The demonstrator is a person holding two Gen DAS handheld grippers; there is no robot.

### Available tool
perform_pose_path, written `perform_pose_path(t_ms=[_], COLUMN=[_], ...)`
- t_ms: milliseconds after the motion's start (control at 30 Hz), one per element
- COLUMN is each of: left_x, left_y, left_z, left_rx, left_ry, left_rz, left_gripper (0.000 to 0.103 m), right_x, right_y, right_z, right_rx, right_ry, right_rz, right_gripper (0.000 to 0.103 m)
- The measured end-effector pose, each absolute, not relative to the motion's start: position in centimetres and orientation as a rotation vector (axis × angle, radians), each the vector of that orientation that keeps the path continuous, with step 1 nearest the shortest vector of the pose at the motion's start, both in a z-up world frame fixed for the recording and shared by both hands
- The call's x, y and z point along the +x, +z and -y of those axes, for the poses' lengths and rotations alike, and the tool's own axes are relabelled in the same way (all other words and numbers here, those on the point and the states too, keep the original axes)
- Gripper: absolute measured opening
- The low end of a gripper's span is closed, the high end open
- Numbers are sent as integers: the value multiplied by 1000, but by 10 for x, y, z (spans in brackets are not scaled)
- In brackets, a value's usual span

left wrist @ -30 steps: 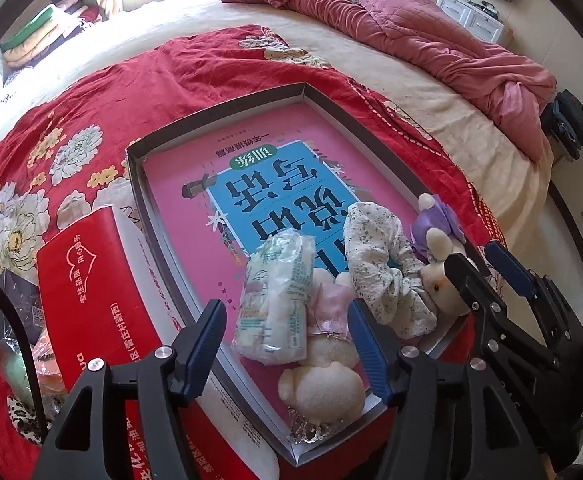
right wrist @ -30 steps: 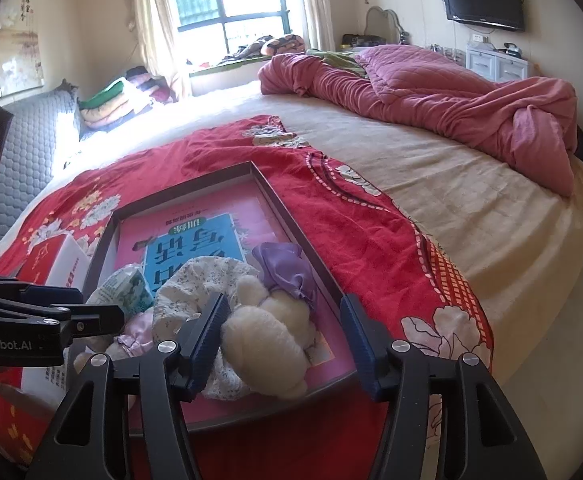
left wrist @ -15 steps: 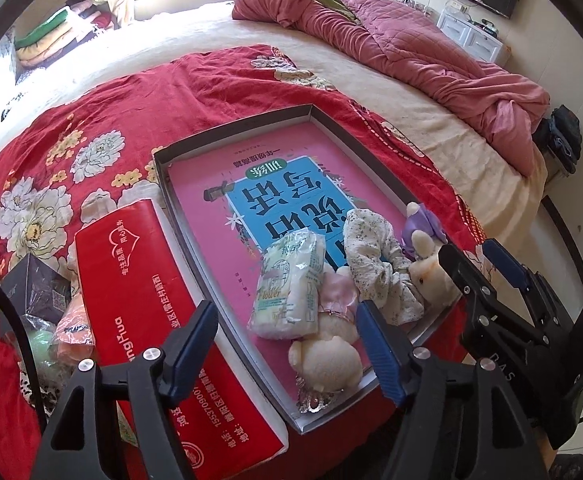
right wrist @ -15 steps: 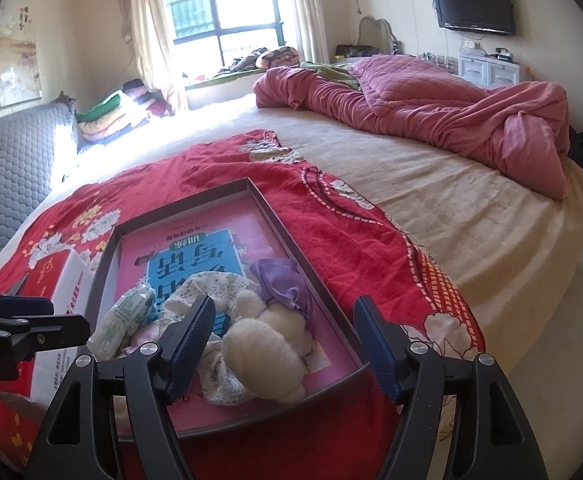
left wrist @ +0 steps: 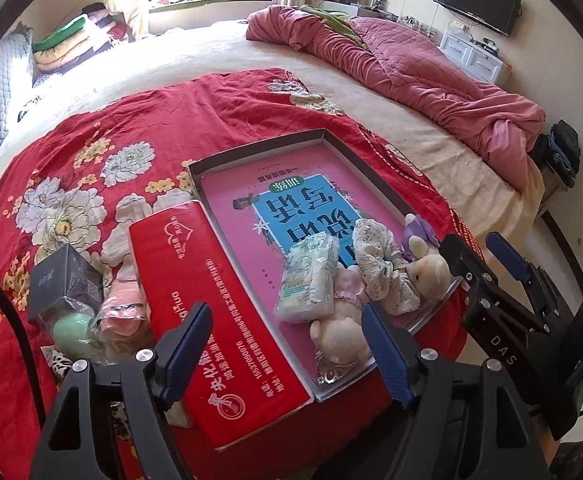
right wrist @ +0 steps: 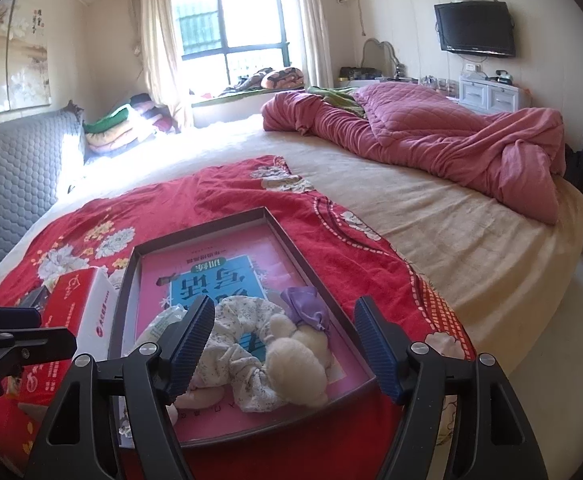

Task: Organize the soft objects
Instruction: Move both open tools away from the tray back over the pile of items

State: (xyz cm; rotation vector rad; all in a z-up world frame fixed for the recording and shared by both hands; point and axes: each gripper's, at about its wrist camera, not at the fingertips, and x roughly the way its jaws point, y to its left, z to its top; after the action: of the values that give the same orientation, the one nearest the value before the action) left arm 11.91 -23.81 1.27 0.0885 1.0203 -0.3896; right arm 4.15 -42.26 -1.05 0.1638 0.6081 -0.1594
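A shallow dark-rimmed tray [left wrist: 333, 138] with a pink and blue printed bottom lies on a red floral cloth [left wrist: 139, 136]. At its near end lie a tissue pack [left wrist: 309, 280], a floral scrunchie [left wrist: 375, 264], a cream plush rabbit with a purple bow [left wrist: 427, 268] and a second cream plush in pink [left wrist: 341, 332]. The tray [right wrist: 287, 240], scrunchie [right wrist: 247, 364] and rabbit [right wrist: 295, 364] also show in the right wrist view. My left gripper [left wrist: 287, 354] is open and empty, above the tray's near edge. My right gripper [right wrist: 283, 346] is open and empty, above the rabbit.
A red carton [left wrist: 211, 320] lies left of the tray. Left of it are a dark box [left wrist: 65, 280], a green ball [left wrist: 73, 330] and a pink bundle [left wrist: 125, 312]. A crumpled pink quilt [left wrist: 411, 68] lies at the back right. The bed edge [right wrist: 531, 320] drops off right.
Both grippers have pulled back and up from the tray, still open and empty. The objects in the tray have not moved.
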Motion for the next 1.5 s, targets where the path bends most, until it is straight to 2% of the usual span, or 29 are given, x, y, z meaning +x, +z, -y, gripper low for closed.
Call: perform_pose_path(t_ms=[767,1500], left_x=[97,90], left_y=[31,40], left_z=[181,74], left_rx=[58,-62], left_ry=[-324,-177], left_rz=[-965,-948], left_gripper=[77,77], right_x=[23,14], right_y=[47,73], right_z=[376,299], right_rx=[89,5], right_ry=[-90,94], right_rz=[-507,-480], right_gripper=[74,74])
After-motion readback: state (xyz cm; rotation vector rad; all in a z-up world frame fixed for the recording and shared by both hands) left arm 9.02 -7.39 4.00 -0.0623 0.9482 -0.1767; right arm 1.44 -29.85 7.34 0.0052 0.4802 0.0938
